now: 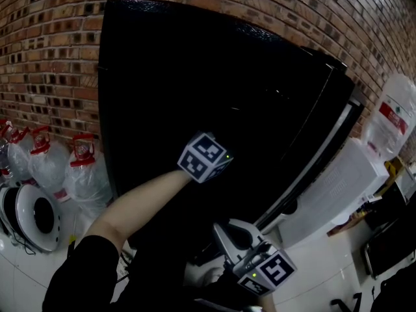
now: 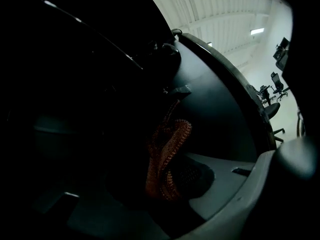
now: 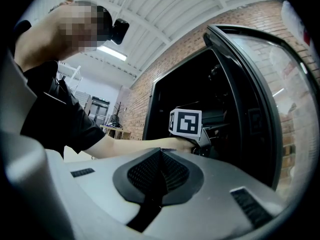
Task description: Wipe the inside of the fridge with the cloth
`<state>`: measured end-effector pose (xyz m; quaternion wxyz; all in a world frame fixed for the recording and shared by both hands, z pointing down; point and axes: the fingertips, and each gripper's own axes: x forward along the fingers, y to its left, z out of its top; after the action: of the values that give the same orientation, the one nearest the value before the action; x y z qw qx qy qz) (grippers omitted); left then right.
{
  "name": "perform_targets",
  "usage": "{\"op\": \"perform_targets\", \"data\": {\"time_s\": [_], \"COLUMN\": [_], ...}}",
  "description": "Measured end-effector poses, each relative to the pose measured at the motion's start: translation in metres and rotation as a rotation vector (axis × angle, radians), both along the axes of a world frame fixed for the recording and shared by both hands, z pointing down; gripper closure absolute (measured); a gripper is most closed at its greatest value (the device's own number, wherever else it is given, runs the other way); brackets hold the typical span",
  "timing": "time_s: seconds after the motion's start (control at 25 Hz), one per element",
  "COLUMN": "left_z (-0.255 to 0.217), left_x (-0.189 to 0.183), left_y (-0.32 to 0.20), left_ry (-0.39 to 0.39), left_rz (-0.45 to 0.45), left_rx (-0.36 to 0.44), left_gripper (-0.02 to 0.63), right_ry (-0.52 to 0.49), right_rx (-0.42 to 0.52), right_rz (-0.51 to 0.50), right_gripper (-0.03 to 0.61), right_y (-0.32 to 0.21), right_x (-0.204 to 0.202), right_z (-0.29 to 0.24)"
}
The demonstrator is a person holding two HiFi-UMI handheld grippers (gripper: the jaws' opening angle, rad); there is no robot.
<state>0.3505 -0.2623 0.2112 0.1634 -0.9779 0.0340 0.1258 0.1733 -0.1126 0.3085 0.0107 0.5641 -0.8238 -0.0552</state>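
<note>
Left gripper (image 2: 161,186) is clamping a crumpled rust-orange knitted cloth (image 2: 169,149) inside the black fridge (image 1: 195,77).
Cloth is bunching between its narrowed jaws; right gripper (image 3: 159,158) jaws are pressing together, nothing between them.

Right tongs (image 3: 159,155) pressed together; left tongs (image 3: 204,134) reach into the dark open fridge (image 3: 175,86)

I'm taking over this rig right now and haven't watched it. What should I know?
Left hand-held gripper: shut on the orange cloth, arm reaching inside the open fridge.
Right hand-held gripper: shut, empty, held low outside the fridge by its door.
Done: door open, cloth gripped and inside.
Unclear: the interior is too dark to tell how much has been wiped.
Left: wipe the inside surfaces.
</note>
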Motion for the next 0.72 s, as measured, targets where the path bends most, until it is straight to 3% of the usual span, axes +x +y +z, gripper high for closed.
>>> {"op": "perform_targets", "data": {"time_s": [0.16,0.32,0.72], "left_z": [-0.001,-0.003,-0.009], "left_x": [0.008,0.017,0.039], "left_y": [-0.017,-0.032,-0.074], "left_ry": [0.002,-0.020,-0.059], "left_rz": [-0.007,-0.057,-0.084], "left_rx": [-0.027,0.016,-0.054], "left_gripper": [0.483,0.482,0.483], "right_ry": [-0.003,0.003,0.012], "right_rx": [0.007,0.008,0.000], "right_rz": [0.005,0.010,0.007], "right_gripper": [0.572,0.572,0.572], "right_y": [0.003,0.002,-0.002], "right_x": [0.004,0.012,0.024], "right_z": [-0.004,-0.004,-0.003]}}
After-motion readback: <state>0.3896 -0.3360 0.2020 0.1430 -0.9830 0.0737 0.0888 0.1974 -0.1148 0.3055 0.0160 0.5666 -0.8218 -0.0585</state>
